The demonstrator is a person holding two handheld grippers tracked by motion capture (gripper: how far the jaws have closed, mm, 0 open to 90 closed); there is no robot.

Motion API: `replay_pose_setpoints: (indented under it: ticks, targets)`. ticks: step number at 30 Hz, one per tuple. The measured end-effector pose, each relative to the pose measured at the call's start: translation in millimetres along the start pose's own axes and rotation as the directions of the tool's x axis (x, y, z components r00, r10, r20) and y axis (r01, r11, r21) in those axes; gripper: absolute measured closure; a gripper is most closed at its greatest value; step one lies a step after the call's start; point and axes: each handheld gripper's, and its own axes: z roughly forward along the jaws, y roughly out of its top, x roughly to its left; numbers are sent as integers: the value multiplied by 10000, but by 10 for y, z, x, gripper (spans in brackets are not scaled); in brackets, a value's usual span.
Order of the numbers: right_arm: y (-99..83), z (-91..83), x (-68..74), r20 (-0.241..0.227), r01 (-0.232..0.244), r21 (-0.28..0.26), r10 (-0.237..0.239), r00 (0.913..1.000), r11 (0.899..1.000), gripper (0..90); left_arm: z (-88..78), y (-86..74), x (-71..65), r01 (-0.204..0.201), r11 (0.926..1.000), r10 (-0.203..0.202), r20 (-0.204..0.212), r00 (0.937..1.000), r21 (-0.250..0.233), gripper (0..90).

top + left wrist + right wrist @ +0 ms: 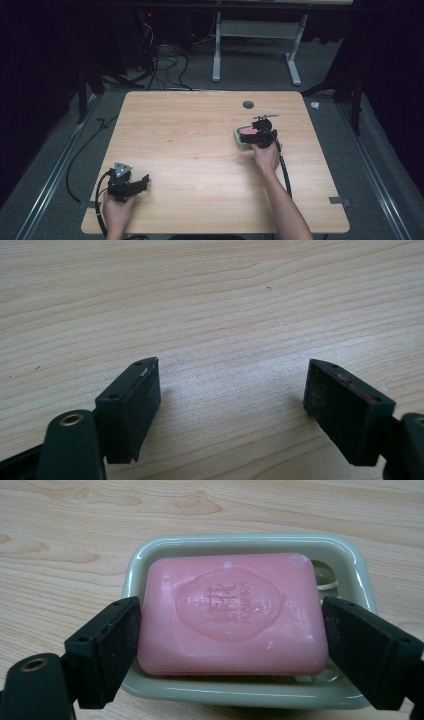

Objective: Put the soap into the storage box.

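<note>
At the near left corner of the wooden table (200, 150), well apart from the soap dish (241, 139), the left gripper (142, 183) sits low in the person's left hand (117, 210); the high view shows its grey three-cornered plate and trailing cable, while the left gripper view shows the jaws spread wide with nothing but bare wood grain between the pads (145, 405); a released, empty hold. To the right of that, past the middle of the table, the pale green dish lies just short of the round dark grommet hole (248, 104) in the tabletop; the high view gives it as a small light shape with a pink patch half under the right gripper (252, 137), which the right hand (265, 157) holds from the near side. The right gripper view (230, 630) gives what the high view cannot: a pink bar of soap (232, 612) lying flat inside the dish (240, 542), rounded at the corners, stamped with an oval seal and raised lettering, whitish scuffs along its edges; a drain slot shows in the dish floor beside its right end; the jaws straddle the bar at its two short ends, the left pad against or just beside the soap, the right pad just beside it; whether they pinch it I cannot tell.
</note>
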Motion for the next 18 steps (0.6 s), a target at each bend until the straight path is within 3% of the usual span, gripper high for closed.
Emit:
replay_pose_setpoints:
  ticks: [18]
  targets:
    - [15, -128, -42, -29, 8, -292, -9, 10000, 9996, 121, -1, 1, -2, -14, 10000, 14, -20, 10000, 27, 232]
